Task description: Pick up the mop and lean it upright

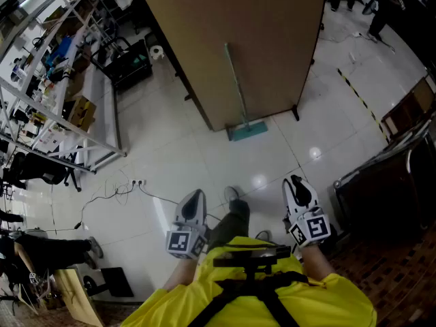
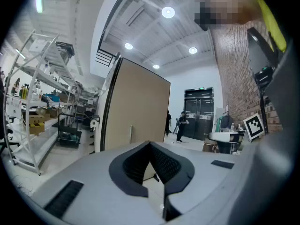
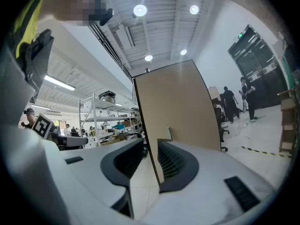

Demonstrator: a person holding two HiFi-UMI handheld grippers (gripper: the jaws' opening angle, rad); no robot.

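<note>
The mop stands upright, its pale green handle [image 1: 235,80] leaning against a tall brown partition board [image 1: 231,33] and its teal head [image 1: 246,131] resting on the white tile floor. Both grippers are held low near the person's body, well short of the mop. My left gripper [image 1: 195,195] is shut and holds nothing; in the left gripper view its jaws [image 2: 150,146] meet in front of the board. My right gripper [image 1: 294,180] is open with nothing between the jaws [image 3: 151,158]. A thin part of the mop handle [image 3: 168,134] shows against the board in the right gripper view.
Metal shelving racks [image 1: 61,80] with boxes line the left, with a black cart [image 1: 126,63] beyond. Cables and a power strip [image 1: 119,191] lie on the floor. Dark furniture [image 1: 381,189] stands at the right, past yellow-black floor tape [image 1: 361,101]. People stand far off by the doors [image 2: 182,125].
</note>
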